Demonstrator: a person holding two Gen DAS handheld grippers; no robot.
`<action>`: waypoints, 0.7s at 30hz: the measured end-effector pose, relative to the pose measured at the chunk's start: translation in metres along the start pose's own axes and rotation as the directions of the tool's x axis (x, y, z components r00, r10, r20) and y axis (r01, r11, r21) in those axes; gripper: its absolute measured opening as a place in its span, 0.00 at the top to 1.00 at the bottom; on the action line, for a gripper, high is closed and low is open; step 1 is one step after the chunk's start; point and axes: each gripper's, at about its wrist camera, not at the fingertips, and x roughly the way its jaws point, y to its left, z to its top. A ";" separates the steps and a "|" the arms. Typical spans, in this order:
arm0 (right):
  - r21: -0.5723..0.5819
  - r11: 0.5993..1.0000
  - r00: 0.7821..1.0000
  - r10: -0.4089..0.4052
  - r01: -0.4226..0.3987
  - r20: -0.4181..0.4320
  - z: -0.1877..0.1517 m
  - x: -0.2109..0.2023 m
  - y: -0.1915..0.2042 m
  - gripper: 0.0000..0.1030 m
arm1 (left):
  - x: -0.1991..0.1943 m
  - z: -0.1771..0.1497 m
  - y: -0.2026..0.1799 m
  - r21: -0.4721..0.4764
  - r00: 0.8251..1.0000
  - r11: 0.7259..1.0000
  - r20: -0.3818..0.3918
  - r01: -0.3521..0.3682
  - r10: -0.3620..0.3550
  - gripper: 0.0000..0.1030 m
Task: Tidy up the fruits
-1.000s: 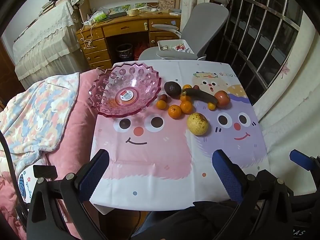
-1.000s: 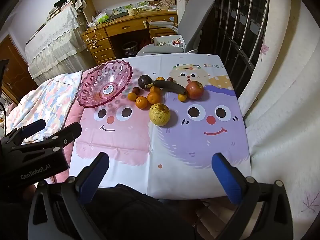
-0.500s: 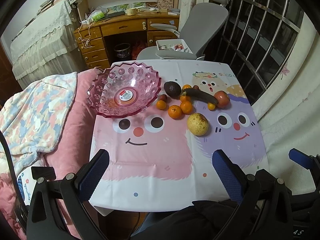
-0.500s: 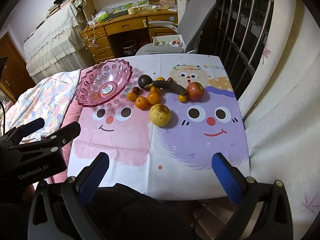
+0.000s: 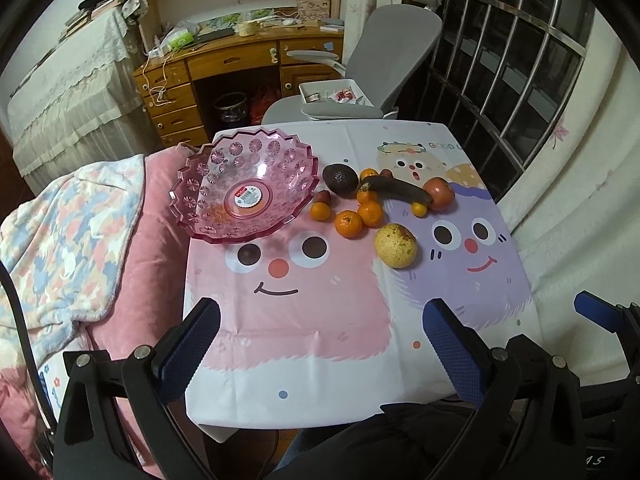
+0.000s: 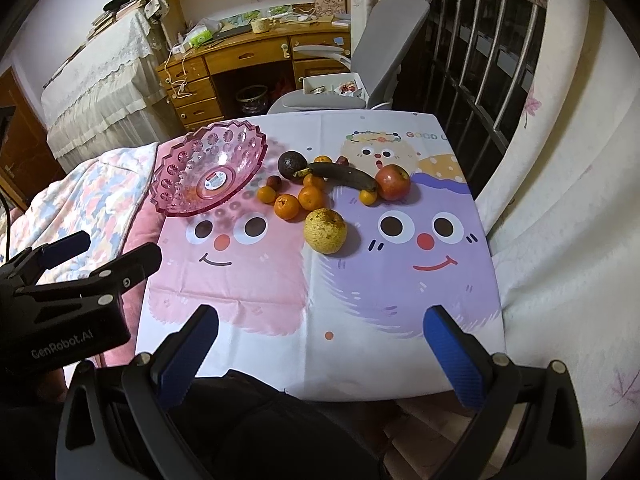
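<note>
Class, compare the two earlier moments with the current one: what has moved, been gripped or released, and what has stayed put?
Nothing was gripped or released. Both tongs, left and right, stay open and empty above the near table edge; only the views drift slightly. The pink bowl remains empty, and the yellow fruit, oranges, dark banana, avocado and apple lie unmoved.
</note>
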 end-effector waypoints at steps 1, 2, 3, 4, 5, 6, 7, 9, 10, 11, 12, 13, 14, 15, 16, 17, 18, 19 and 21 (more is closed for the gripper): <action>0.007 1.000 1.000 0.000 0.000 0.004 -0.001 -0.001 0.001 0.00 | 0.000 -0.001 0.001 0.003 1.000 1.000 0.001 0.001 -0.001 0.02; 0.016 1.000 1.000 -0.001 0.001 0.009 -0.002 -0.001 0.002 0.00 | -0.001 -0.002 0.003 0.010 1.000 1.000 0.003 0.005 -0.005 0.03; 0.023 1.000 1.000 -0.004 0.003 0.014 -0.005 -0.002 0.002 0.00 | -0.001 -0.002 0.004 0.013 1.000 1.000 0.005 0.006 -0.007 0.04; 0.029 1.000 1.000 -0.005 0.005 0.019 -0.007 -0.003 0.004 0.00 | -0.002 -0.003 0.006 0.018 1.000 1.000 0.009 0.008 -0.008 0.05; 0.033 0.999 1.000 -0.006 0.005 0.023 -0.008 -0.004 0.005 0.00 | -0.002 -0.003 0.005 0.020 1.000 1.000 0.013 0.007 -0.008 0.05; 0.038 0.999 1.000 -0.007 0.006 0.027 -0.009 -0.005 0.005 0.00 | -0.003 -0.003 0.007 0.020 1.000 1.000 0.018 0.007 -0.008 0.06; 0.041 0.999 0.999 -0.009 0.008 0.031 -0.010 -0.005 0.006 0.00 | -0.005 -0.003 0.008 0.018 1.000 1.000 0.023 0.008 -0.008 0.06; 0.047 0.999 0.999 -0.016 0.014 0.040 -0.012 -0.007 0.008 0.00 | -0.005 -0.003 0.011 0.014 0.999 1.000 0.030 0.011 -0.011 0.06; 0.049 0.999 0.999 -0.020 0.017 0.044 -0.012 -0.008 0.008 0.00 | -0.005 -0.002 0.011 0.016 1.000 1.000 0.026 0.010 -0.010 0.06; 0.052 0.998 0.999 -0.021 0.019 0.048 -0.014 -0.009 0.009 0.00 | -0.006 -0.002 0.012 0.017 1.000 1.000 0.026 0.011 -0.011 0.06; 0.054 0.998 0.998 -0.022 0.020 0.051 -0.015 -0.010 0.009 0.00 | -0.006 -0.002 0.013 0.016 1.000 1.000 0.027 0.011 -0.012 0.06; 0.056 0.998 0.998 -0.024 0.021 0.052 -0.016 -0.010 0.010 0.00 | -0.006 -0.002 0.012 0.015 1.000 1.000 0.028 0.011 -0.012 0.06; 0.055 0.998 0.998 -0.024 0.021 0.051 -0.016 -0.010 0.009 0.00 | -0.006 -0.002 0.012 0.016 0.999 1.000 0.031 0.013 -0.014 0.06; 0.054 0.998 0.998 -0.024 0.022 0.051 -0.016 -0.011 0.009 0.00 | -0.007 -0.003 0.014 0.018 0.999 1.000 0.033 0.016 -0.016 0.06; 0.055 0.998 0.998 -0.023 0.020 0.050 -0.015 -0.011 0.009 0.00 | -0.007 -0.002 0.012 0.020 0.999 1.000 0.035 0.016 -0.017 0.06; 0.058 0.998 0.998 -0.023 0.020 0.053 -0.016 -0.012 0.009 0.00 | -0.007 -0.003 0.011 0.022 0.999 1.000 0.037 0.021 -0.021 0.06; 0.063 0.998 0.998 -0.025 0.022 0.056 -0.018 -0.013 0.008 0.00 | -0.007 -0.003 0.011 0.022 0.999 0.999 0.038 0.026 -0.027 0.06; 0.065 0.998 0.998 -0.029 0.025 0.055 -0.018 -0.013 0.008 0.00 | -0.008 -0.004 0.010 0.022 0.999 0.999 0.039 0.030 -0.030 0.06; 0.065 0.997 0.998 -0.033 0.030 0.050 -0.020 -0.015 0.008 0.00 | -0.009 -0.006 0.008 0.020 0.999 0.999 0.038 0.038 -0.038 0.06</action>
